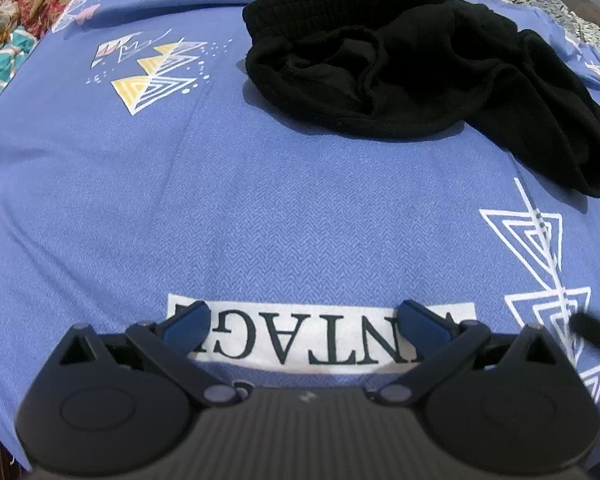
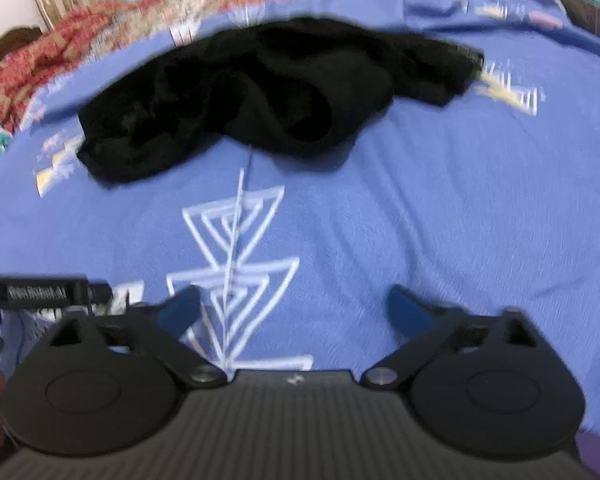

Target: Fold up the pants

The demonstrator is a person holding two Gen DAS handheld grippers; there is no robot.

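From the left wrist, the left tongs [image 1: 306,326] hang with fingers spread apart and empty above the blue bedsheet [image 1: 260,208], while the black pants [image 1: 404,80] lie in a crumpled heap farther up the bed, well apart from them, so I judge the task is at its very start, with nothing yet gripped. From the right wrist, blurred, the right tongs [image 2: 294,312] are likewise apart and empty, the pants [image 2: 260,92] bunched ahead. The next move likely calls for reaching in, finding the waistband or leg ends, and spreading the heap flat.
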